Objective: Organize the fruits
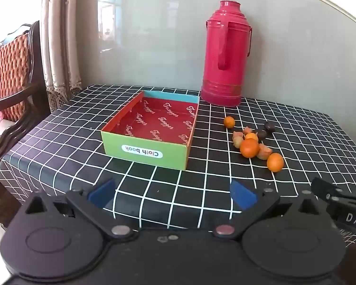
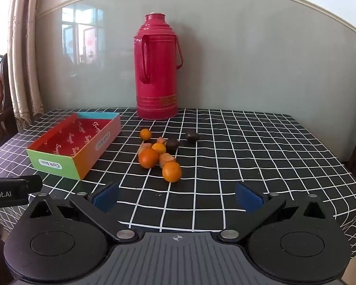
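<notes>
Spreading wide, the left gripper (image 1: 172,193) shows its blue-padded fingers (image 1: 101,192) fully released in the left wrist view, gripping nothing and poised above the black surface with a white grid cloth (image 1: 66,140). Ahead of it sits the shallow open cardboard box with a green front and red printed lining (image 1: 152,133), nothing inside it. To the right of the box lies the cluster of small fruits (image 1: 255,142): round orange citrus, pale husked pieces and two dark ones, loosely bunched and partly touching. A tall red metal thermos flask (image 1: 224,54) stands upright behind, by the wall. The right gripper's tip enters at the right edge.

From the right wrist view, the right gripper (image 2: 178,198) likewise has its blue-padded fingers (image 2: 249,197) released and wide apart, clasping nothing, above the cloth. The fruits (image 2: 161,156) lie straight ahead, just right of the box (image 2: 73,142), with one dark fruit (image 2: 192,136) set slightly apart. The flask (image 2: 157,66) stands behind them.
</notes>
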`<action>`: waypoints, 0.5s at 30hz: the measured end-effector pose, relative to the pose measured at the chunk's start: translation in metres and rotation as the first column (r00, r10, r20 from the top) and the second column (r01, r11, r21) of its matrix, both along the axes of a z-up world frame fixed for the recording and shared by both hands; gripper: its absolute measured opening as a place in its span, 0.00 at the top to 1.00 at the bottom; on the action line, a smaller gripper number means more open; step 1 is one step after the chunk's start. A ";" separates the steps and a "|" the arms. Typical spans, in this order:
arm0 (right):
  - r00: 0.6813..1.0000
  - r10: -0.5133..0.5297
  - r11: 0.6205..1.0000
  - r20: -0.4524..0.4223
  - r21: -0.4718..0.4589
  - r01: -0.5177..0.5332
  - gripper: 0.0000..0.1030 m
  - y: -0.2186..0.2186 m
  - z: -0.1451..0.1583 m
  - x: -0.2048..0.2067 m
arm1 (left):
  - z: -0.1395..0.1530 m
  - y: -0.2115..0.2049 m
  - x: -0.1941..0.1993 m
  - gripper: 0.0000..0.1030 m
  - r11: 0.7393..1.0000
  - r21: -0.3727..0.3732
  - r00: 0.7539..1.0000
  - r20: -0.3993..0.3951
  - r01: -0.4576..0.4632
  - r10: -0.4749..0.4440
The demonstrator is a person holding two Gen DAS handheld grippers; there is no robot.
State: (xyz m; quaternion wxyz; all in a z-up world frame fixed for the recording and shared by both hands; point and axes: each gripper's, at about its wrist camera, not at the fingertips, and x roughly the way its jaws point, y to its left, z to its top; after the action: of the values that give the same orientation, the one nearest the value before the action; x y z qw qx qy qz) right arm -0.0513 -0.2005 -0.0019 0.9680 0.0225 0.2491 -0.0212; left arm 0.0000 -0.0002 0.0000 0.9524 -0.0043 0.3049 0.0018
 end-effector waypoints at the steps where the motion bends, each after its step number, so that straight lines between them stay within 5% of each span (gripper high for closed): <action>1: 1.000 -0.001 1.000 -0.001 0.001 0.001 0.00 0.000 0.000 0.000 | 0.000 0.000 0.000 0.06 1.000 -0.001 1.000 0.000 0.001 -0.001; 15: 1.000 -0.006 1.000 -0.005 0.009 0.006 0.00 -0.005 -0.002 0.002 | 0.001 -0.002 0.000 0.06 1.000 0.000 1.000 0.001 0.015 -0.015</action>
State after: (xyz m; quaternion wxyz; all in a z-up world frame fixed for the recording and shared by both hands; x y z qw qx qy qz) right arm -0.0497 -0.2052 -0.0041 0.9672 0.0277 0.2516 -0.0230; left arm -0.0005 -0.0022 0.0008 0.9525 -0.0022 0.3044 -0.0055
